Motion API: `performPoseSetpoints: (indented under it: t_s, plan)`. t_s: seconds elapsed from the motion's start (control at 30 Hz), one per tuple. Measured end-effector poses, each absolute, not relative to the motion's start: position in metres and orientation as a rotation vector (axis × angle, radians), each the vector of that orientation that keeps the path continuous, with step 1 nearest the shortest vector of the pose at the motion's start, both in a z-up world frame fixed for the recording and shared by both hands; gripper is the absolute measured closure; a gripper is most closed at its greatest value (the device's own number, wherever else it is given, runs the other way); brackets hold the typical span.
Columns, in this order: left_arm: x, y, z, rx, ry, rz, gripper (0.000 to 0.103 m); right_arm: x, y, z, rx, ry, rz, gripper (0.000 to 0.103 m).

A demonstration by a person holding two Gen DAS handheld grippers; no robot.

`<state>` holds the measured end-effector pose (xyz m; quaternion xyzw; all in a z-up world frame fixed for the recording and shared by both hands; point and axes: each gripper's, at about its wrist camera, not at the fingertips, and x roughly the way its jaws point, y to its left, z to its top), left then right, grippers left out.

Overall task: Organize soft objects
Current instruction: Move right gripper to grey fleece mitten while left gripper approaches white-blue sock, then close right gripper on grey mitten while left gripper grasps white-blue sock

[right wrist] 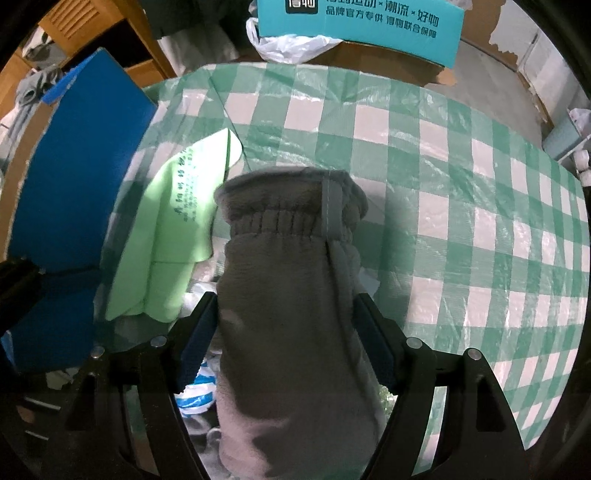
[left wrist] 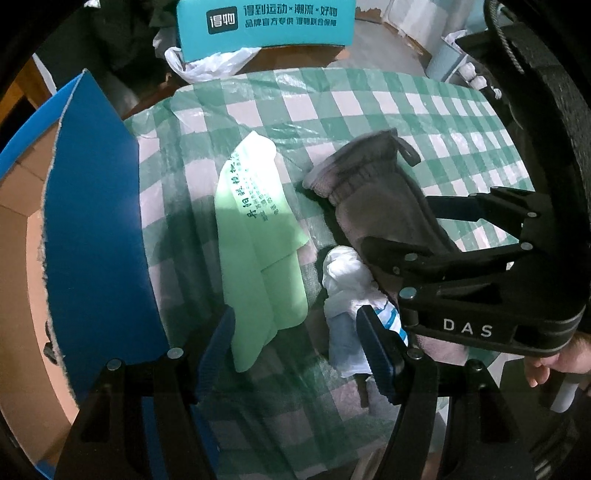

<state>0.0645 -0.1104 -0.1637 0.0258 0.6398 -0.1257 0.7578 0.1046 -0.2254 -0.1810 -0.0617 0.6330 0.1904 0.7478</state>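
Note:
A grey fleece mitten (right wrist: pixel 288 258) lies lengthwise between the pads of my right gripper (right wrist: pixel 285 299), cuff pointing away; the pads touch its two sides. In the left wrist view the same mitten (left wrist: pixel 373 184) sits over the checked cover with the right gripper (left wrist: pixel 402 225) straddling it. A folded light green cloth (left wrist: pixel 258 236) with printed writing lies to the left of it. A crumpled white piece with blue stripes (left wrist: pixel 347 280) lies between cloth and mitten. My left gripper (left wrist: pixel 295 317) hangs open above the cloth's end and the white piece, holding nothing.
A green-and-white checked plastic cover (left wrist: pixel 406 107) spreads over the table. A cardboard box with a blue flap (left wrist: pixel 96 221) stands at the left edge. Behind are a teal printed box (left wrist: pixel 266 22) and a white plastic bag (left wrist: pixel 207 64). A person's hand (left wrist: pixel 546 358) shows at right.

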Motion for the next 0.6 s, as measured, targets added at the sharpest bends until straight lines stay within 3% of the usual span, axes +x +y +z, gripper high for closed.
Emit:
performPoseSetpoints:
  t_s: [0.2,0.43,0.6]
  plan:
    - [0.069,-0.108,-0.172,0.041,1.416,-0.27,0.033,0.104,-0.224,-0.185,-0.149,1.386,0.426,0.029]
    - [0.07,-0.11,-0.17,0.03,1.421,-0.274,0.033,0.105,-0.234,-0.185,-0.107,1.393,0.463,0.075]
    - [0.069,-0.117,-0.165,0.019,1.414,-0.302,0.033,0.104,-0.241,-0.175,-0.101,1.363,0.464,0.086]
